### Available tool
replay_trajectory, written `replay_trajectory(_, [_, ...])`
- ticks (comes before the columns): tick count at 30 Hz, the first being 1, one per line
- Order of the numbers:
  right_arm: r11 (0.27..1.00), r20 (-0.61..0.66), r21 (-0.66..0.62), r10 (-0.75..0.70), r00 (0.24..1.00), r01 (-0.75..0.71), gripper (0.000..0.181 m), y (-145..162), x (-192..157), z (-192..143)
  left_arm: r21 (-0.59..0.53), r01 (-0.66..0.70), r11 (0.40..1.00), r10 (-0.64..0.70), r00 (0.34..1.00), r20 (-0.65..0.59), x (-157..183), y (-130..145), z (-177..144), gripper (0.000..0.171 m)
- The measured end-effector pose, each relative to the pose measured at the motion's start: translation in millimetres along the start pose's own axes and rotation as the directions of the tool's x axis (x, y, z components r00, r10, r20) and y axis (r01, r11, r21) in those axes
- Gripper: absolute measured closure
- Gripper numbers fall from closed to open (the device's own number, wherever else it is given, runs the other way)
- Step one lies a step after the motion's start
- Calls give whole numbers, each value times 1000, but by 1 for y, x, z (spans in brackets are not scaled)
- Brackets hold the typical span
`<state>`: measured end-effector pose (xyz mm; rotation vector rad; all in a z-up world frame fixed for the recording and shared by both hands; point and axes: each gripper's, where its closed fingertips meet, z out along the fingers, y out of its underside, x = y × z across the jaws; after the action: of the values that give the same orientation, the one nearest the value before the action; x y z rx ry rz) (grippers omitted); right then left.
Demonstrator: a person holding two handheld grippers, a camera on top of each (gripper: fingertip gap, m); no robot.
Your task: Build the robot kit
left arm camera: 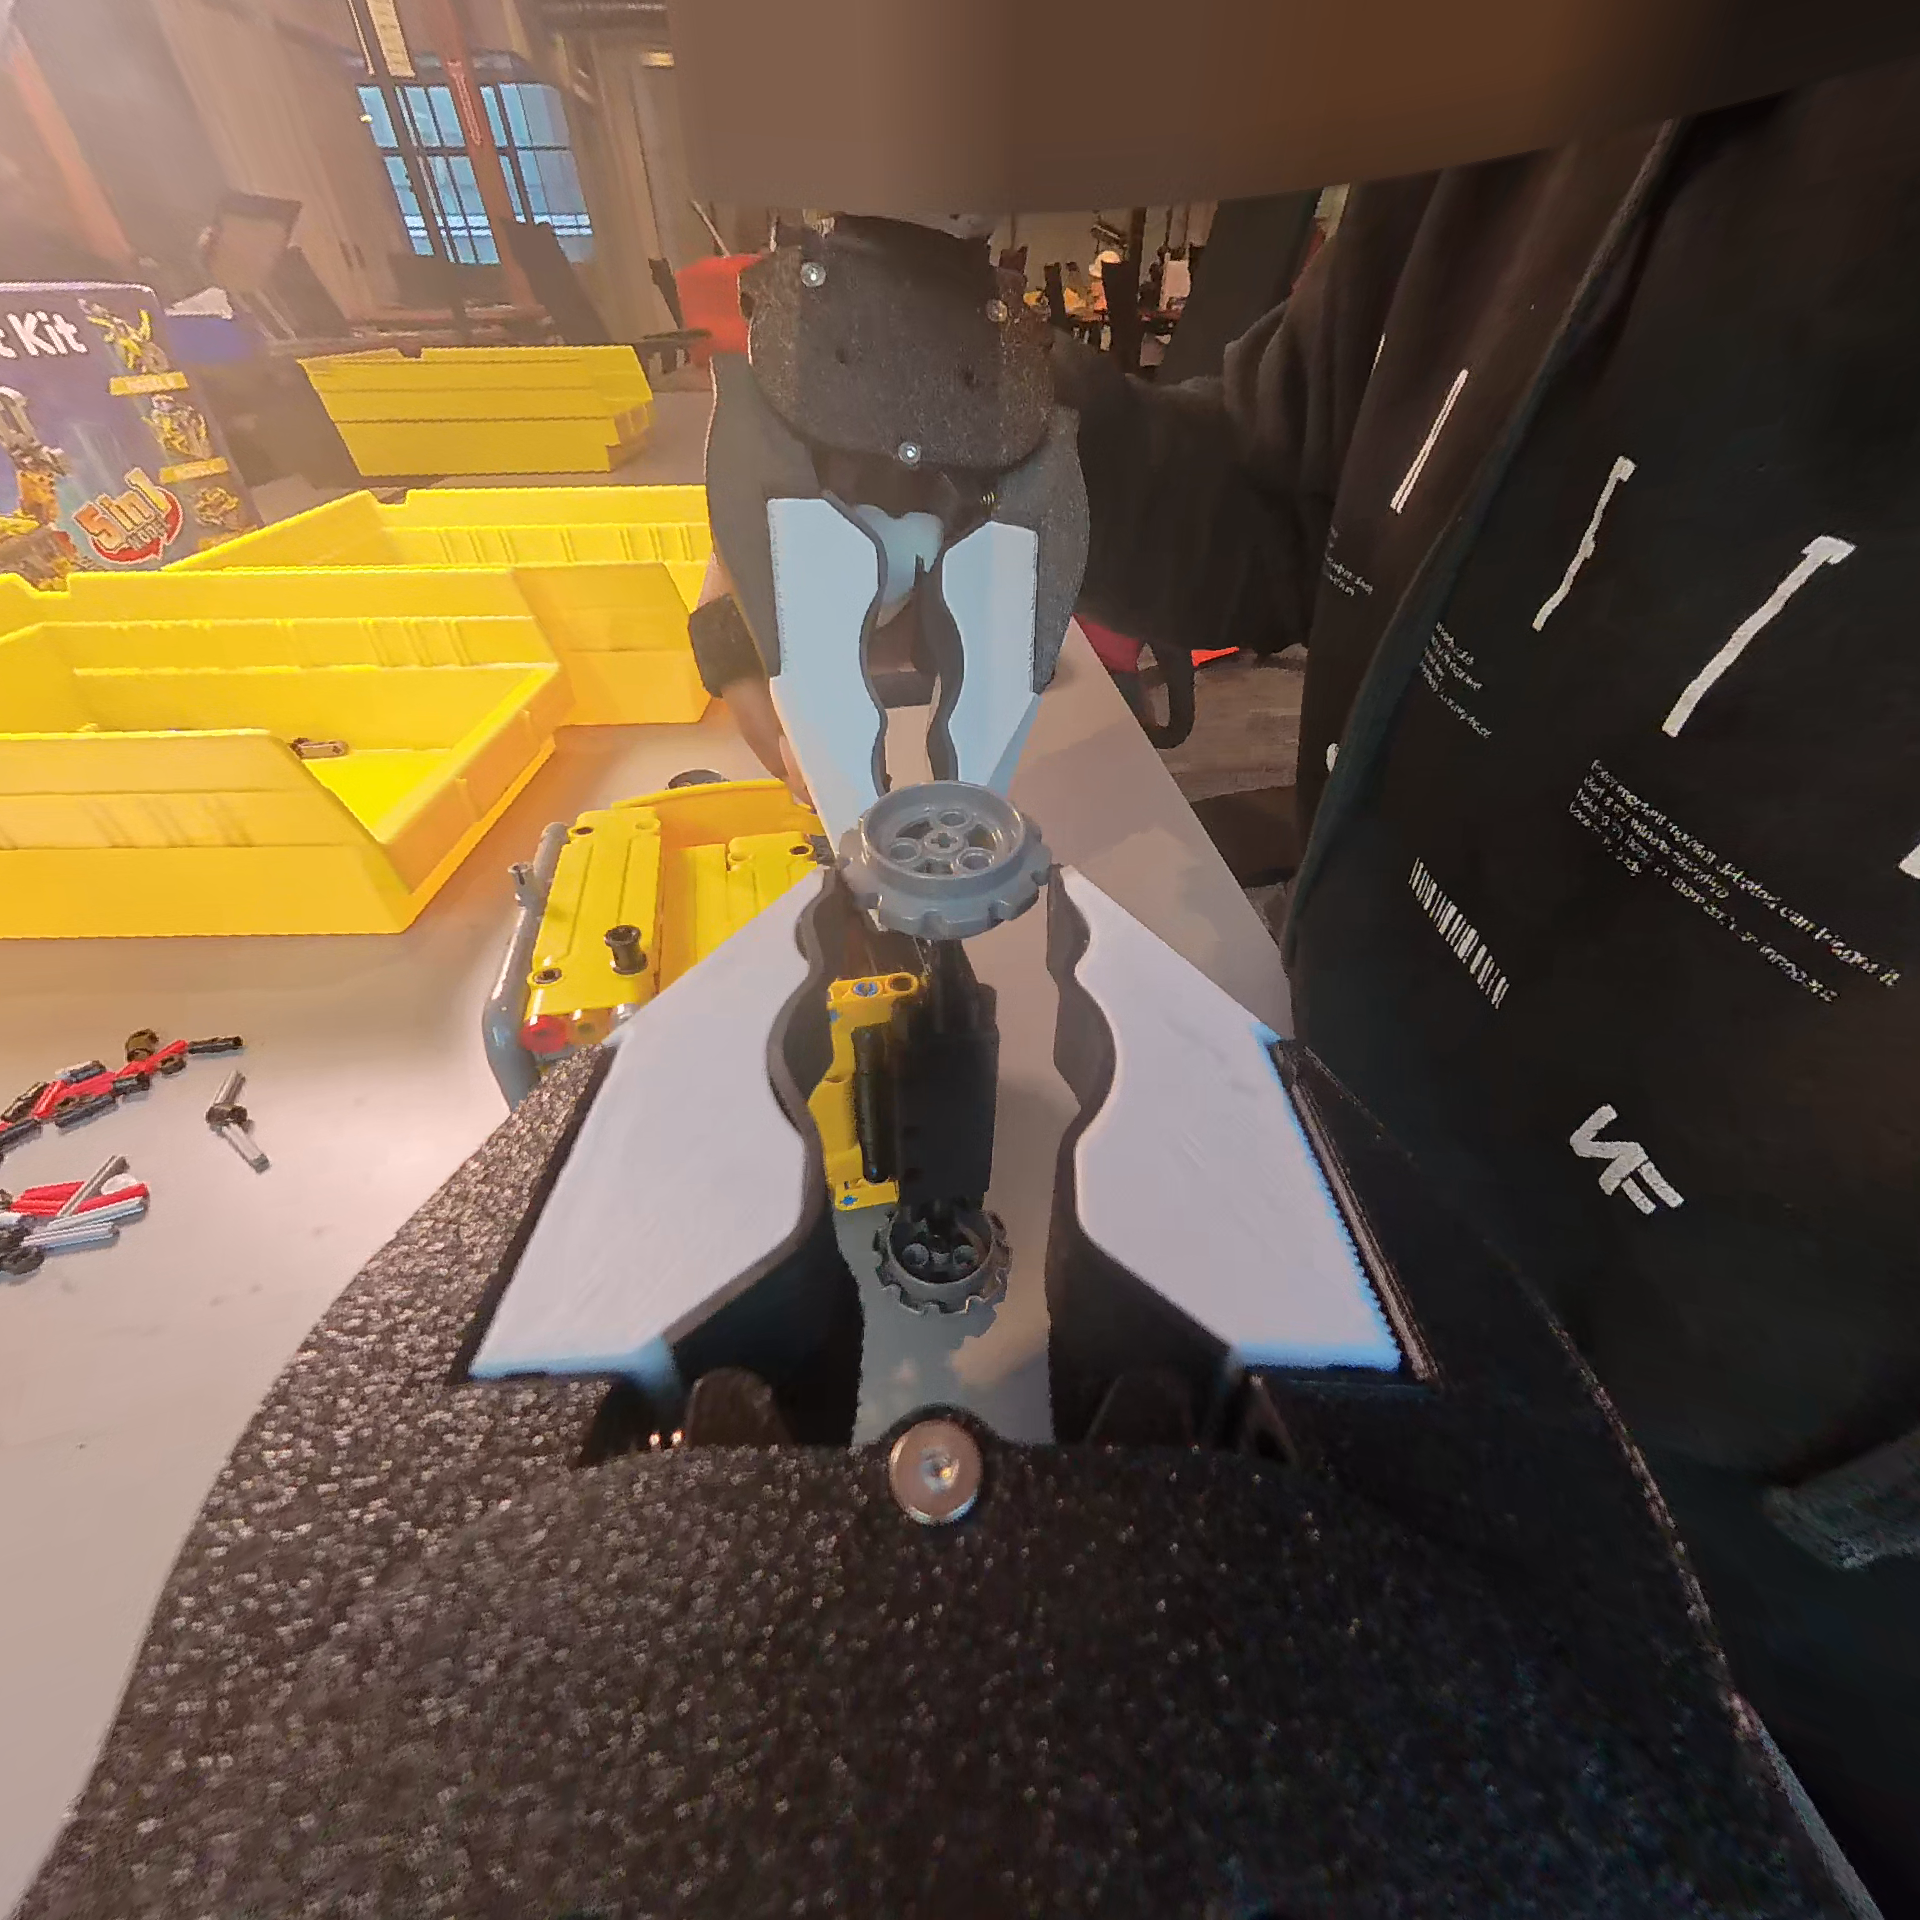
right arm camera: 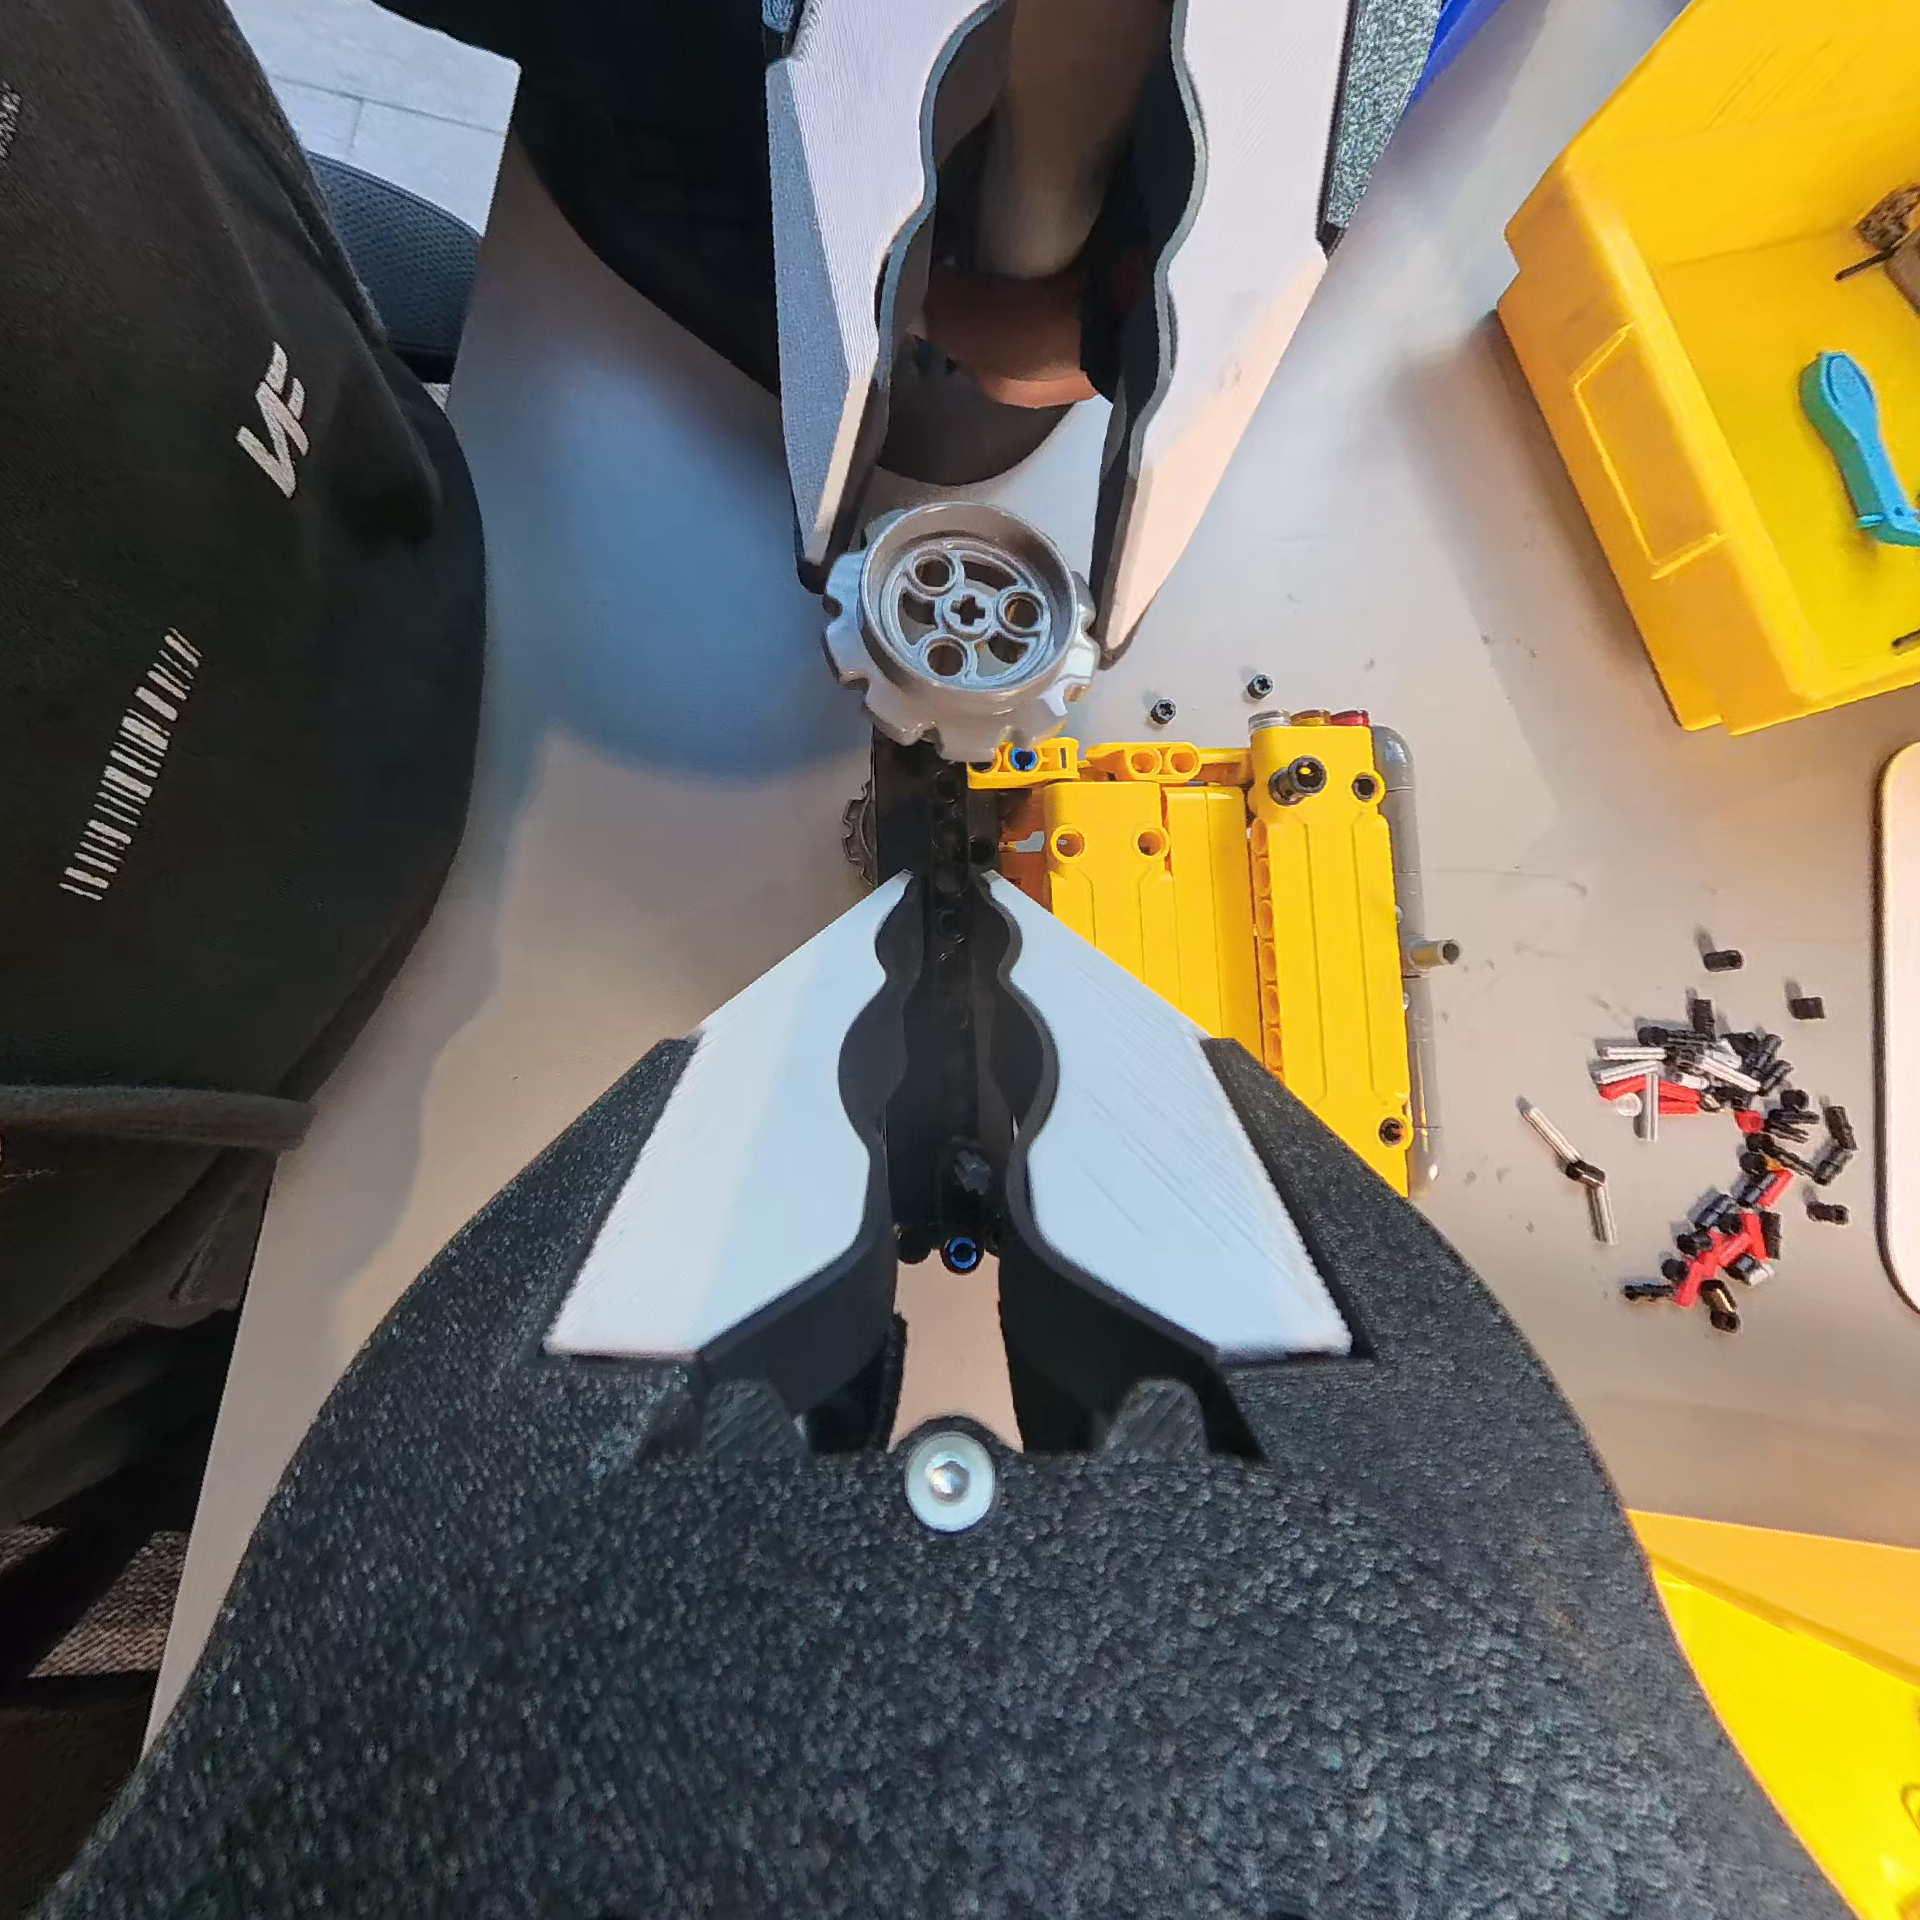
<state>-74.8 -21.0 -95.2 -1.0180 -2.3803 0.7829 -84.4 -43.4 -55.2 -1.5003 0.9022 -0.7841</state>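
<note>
Pale grey table (right arm camera: pixel 1351 468) fills the workplace, with open yellow bins (left arm camera: pixel 260 810) along its far side and a workshop hall with tall windows behind. The left gripper (left arm camera: pixel 940 883) is closed narrow on a grey toothed wheel (right arm camera: pixel 961 623), pinching it by the rim on two opposite sides; this grip, I think, leaves the cross-shaped hub hole free and facing outward. The wheel is held in the air just at the upper end of a black beam (right arm camera: pixel 945 831), and I cannot tell whether they touch. The right gripper (right arm camera: pixel 945 894) is clamped on that beam from the other side, which probably keeps steady the yellow brick model (right arm camera: pixel 1320 935) joined to it. A second toothed wheel (left arm camera: pixel 940 1268) sits already at the other end of the beam. Small black, red and grey pins (right arm camera: pixel 1725 1122) lie loose in a heap near the model, well apart from both grippers. A teal tool (right arm camera: pixel 1855 457) lies in one bin. A colourful kit box (left arm camera: pixel 94 416) with printed lettering stands behind the bins, and a person's dark garment (left arm camera: pixel 1610 727) carries white printed text and a barcode-like mark.
</note>
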Motion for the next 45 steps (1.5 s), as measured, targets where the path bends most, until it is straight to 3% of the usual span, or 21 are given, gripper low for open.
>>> replay_trajectory(17, [1000, -2, 4, -9, 1000, 9, 173, -3, -2, 1, -232, -14, 973, -18, 990, -138, 1, 3, 0, 135])
replay_trajectory(31, [1000, -3, 28, -6, 1000, 6, 168, -3, 0, -1, -405, -86, 910, -27, 964, -266, 4, 4, 3, 135])
replay_trajectory(35, [994, 32, 109, 22, 999, -25, 161, -10, -4, -12, -427, -100, 899, -27, 960, -280, 7, 5, 7, 135])
replay_trajectory(40, [950, 52, 293, 100, 994, -111, 137, -38, -4, -32, -445, -108, 889, -22, 961, -277, 7, 5, 10, 135])
replay_trajectory(45, [950, -16, 296, 106, 994, -97, 144, -40, -4, -30, -470, -120, 874, -10, 964, -265, 8, 5, 13, 135])
